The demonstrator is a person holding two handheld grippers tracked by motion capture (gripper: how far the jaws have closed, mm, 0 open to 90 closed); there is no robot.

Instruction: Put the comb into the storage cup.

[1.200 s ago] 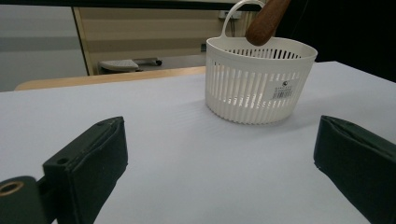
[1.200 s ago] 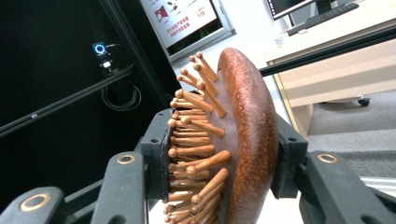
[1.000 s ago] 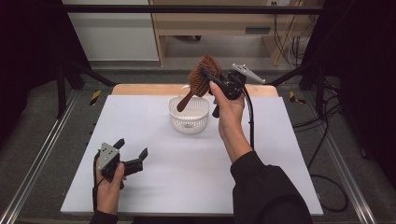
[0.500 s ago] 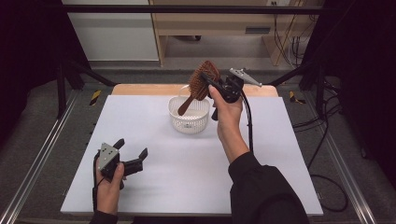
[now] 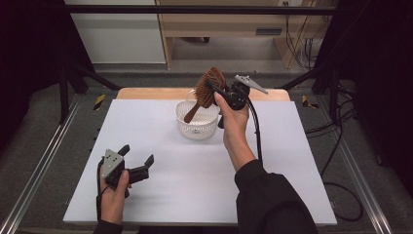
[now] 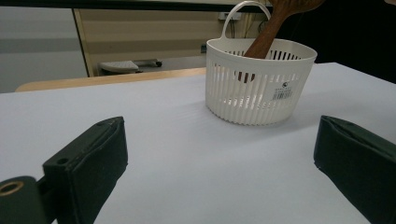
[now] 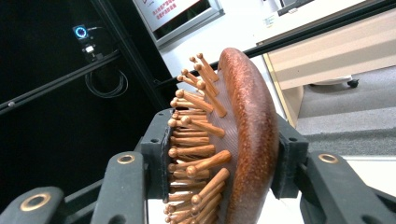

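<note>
High view: the right gripper [image 5: 213, 88] has its fingers closed on the head of a wooden hairbrush [image 5: 209, 87], held over a white plastic basket [image 5: 197, 127] at the far middle of the table [image 5: 195, 185]; the handle slants down inside the rim. Right gripper view: one pad presses the bristles, the other the back. Near the front left edge, the left gripper [image 5: 137, 160] rests with fingers wide apart, holding nothing.

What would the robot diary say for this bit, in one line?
right gripper: shut on hairbrush | handle tip inside white basket | left gripper: open, holding nothing, near table front
</note>
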